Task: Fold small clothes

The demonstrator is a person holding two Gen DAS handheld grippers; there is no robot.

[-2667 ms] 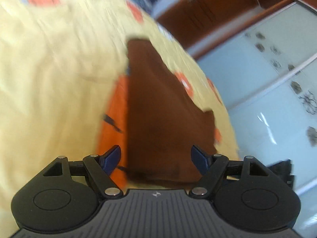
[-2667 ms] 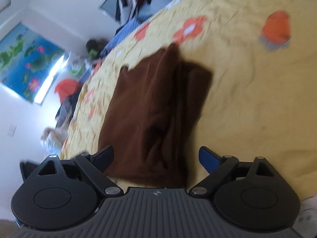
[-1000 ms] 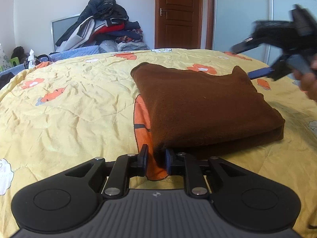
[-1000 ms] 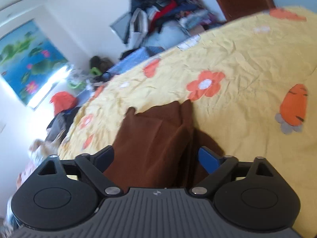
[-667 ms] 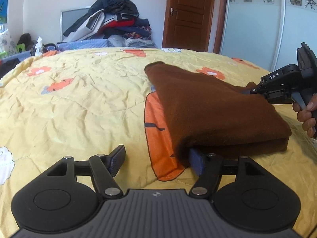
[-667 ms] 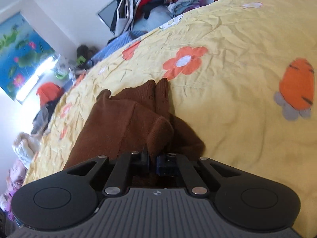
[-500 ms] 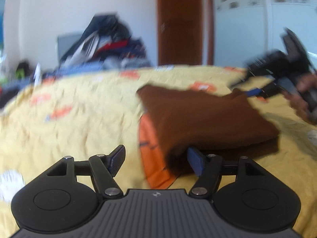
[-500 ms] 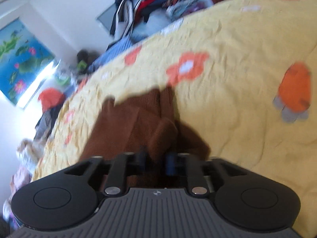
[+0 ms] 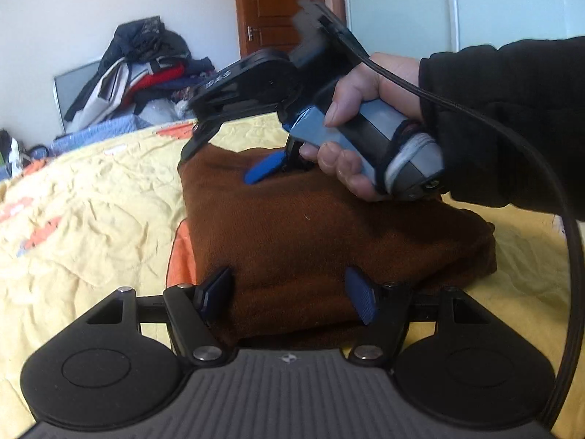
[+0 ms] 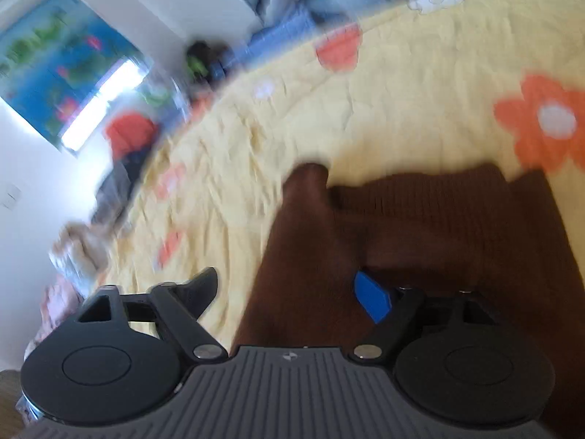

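A folded brown garment [image 9: 321, 234] is lying on the yellow quilt [image 9: 91, 197]. The left gripper [image 9: 289, 300] is being held spread wide at the garment's near edge; the right gripper [image 10: 292, 292] is being held open over its far part.

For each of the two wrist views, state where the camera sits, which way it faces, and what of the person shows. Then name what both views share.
Left wrist: sits behind the open left gripper, facing across the folded brown garment towards the door; the right hand and right gripper show.
Right wrist: sits behind the open right gripper, facing down over the garment; only its fingers show.
Shared: the garment and yellow bedspread.
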